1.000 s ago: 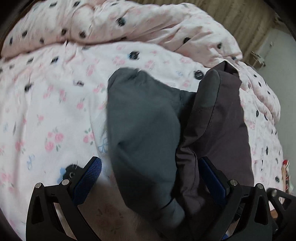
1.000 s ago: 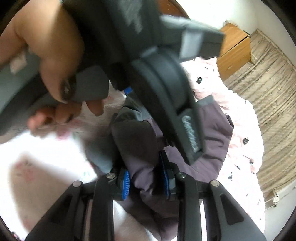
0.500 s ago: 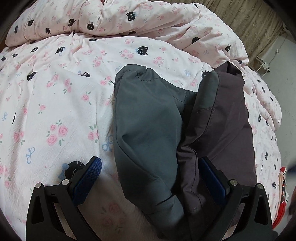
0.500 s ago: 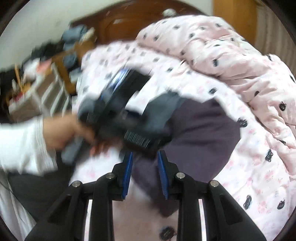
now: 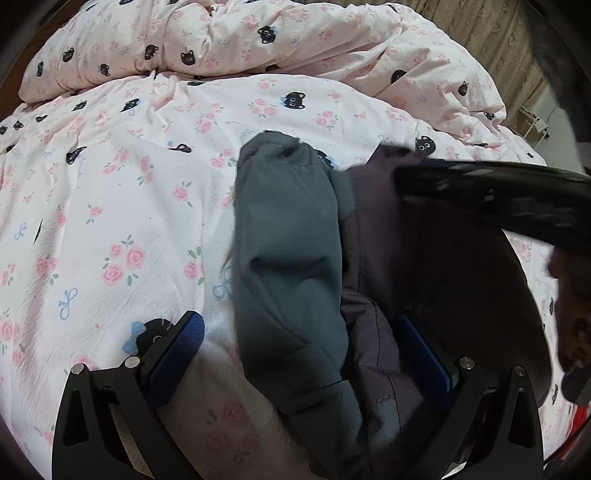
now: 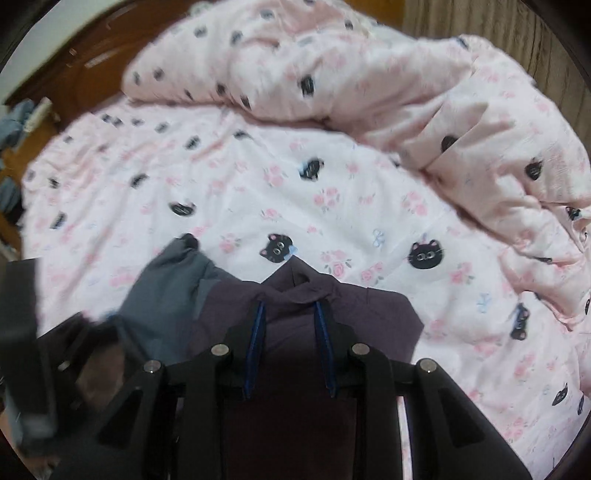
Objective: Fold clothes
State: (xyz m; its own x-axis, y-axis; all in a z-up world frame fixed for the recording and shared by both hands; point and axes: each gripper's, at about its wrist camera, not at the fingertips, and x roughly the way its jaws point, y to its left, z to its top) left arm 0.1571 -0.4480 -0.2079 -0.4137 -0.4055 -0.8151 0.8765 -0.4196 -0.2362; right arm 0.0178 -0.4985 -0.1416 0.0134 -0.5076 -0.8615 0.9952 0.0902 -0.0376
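A jacket with a dark purple body point(image 5: 443, 280) and a grey sleeve point(image 5: 288, 258) lies on the floral bed sheet point(image 5: 110, 206). My left gripper point(image 5: 297, 325) is open wide, its blue pads on either side of the sleeve and the body's near edge. My right gripper point(image 6: 290, 308) is shut on a raised fold of the purple body point(image 6: 303, 291), with the grey sleeve point(image 6: 166, 288) to its left. In the left wrist view the right gripper point(image 5: 498, 192) shows as a blurred black bar over the jacket. The left gripper point(image 6: 22, 332) is a dark blur at the right wrist view's left edge.
A bunched pink duvet point(image 5: 258, 40) with black cat faces runs along the far side of the bed point(image 6: 406, 92). A wooden headboard point(image 6: 92, 66) stands at the far left, a beige curtain point(image 6: 480, 18) behind. A hand point(image 5: 569, 314) shows at the right edge.
The right gripper has swung across with the purple cloth still in it and now faces the duvet, coming into the left wrist view from the right. The left gripper has stayed open over the jacket.
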